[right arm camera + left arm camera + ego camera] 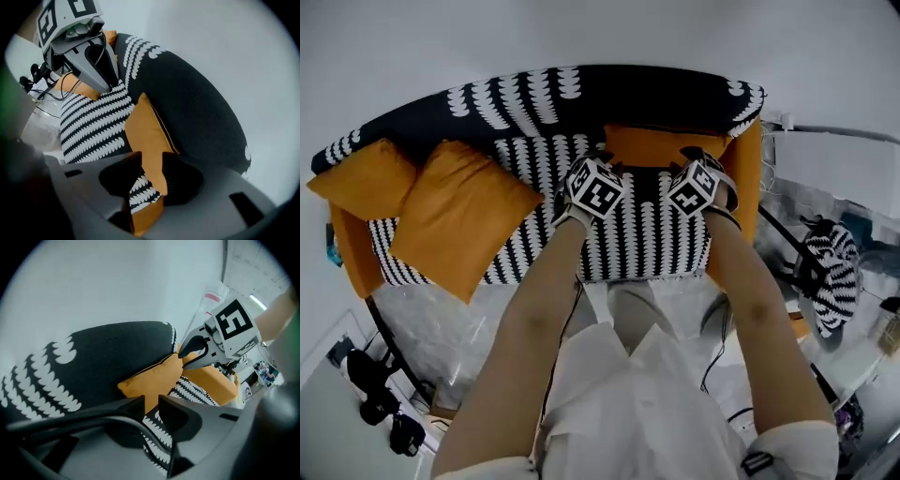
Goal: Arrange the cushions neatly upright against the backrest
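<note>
Forearms [534, 319] lead to both grippers above the sofa seat [647, 234]. Left gripper [151, 401] and right gripper [147, 161]: jaws slightly parted, clamping nothing. Orange cushion [661, 147] stands against the backrest [609, 94] at 12 o'clock, just beyond them.

Plain pale wall [581, 28] behind black-and-white patterned sofa [647, 239] with orange arms. Pale speckled floor [450, 323] in front. Black gear [380, 398] past sofa's left edge. Striped round object [830, 272] and cables [717, 352] off its right edge. Soft even light.
</note>
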Motion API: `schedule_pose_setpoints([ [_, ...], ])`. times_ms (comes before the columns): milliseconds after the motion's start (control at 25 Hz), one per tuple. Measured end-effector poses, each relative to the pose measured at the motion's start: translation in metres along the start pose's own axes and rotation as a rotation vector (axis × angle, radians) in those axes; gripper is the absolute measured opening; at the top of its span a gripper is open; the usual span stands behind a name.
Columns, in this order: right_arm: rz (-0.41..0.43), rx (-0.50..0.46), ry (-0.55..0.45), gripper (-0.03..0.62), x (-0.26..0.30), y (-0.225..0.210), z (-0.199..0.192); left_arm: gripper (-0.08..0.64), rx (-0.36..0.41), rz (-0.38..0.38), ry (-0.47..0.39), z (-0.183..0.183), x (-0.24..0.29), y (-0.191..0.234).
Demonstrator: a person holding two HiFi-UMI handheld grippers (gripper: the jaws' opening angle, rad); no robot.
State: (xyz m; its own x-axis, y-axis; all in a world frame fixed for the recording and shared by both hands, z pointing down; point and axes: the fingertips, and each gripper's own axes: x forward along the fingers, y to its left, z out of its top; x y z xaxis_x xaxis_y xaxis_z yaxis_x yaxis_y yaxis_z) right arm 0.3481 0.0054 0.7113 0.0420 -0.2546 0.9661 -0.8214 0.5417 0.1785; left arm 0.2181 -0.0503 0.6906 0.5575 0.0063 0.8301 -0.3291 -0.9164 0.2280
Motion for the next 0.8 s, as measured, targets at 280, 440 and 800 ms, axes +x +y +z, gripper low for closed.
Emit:
schedule_pose_setpoints([
  [280,0.119,-0.191,-0.101,0.161,-0.024,0.097,0.129,0.104,-0.163,0.12,0.023,-0.111,-0.114,0.07],
  [440,0.182,-0.314,-0.152,0.171,-0.024,0.159,0.211,0.104,-0.239,0.207,0.048,-0.194,-0.178,0.113],
  [800,0.314,-0.617,-0.199,0.22,-0.001,0.293,0.364,0.103,-0.338,0.347,0.231,-0.415,-0.308,0.186],
])
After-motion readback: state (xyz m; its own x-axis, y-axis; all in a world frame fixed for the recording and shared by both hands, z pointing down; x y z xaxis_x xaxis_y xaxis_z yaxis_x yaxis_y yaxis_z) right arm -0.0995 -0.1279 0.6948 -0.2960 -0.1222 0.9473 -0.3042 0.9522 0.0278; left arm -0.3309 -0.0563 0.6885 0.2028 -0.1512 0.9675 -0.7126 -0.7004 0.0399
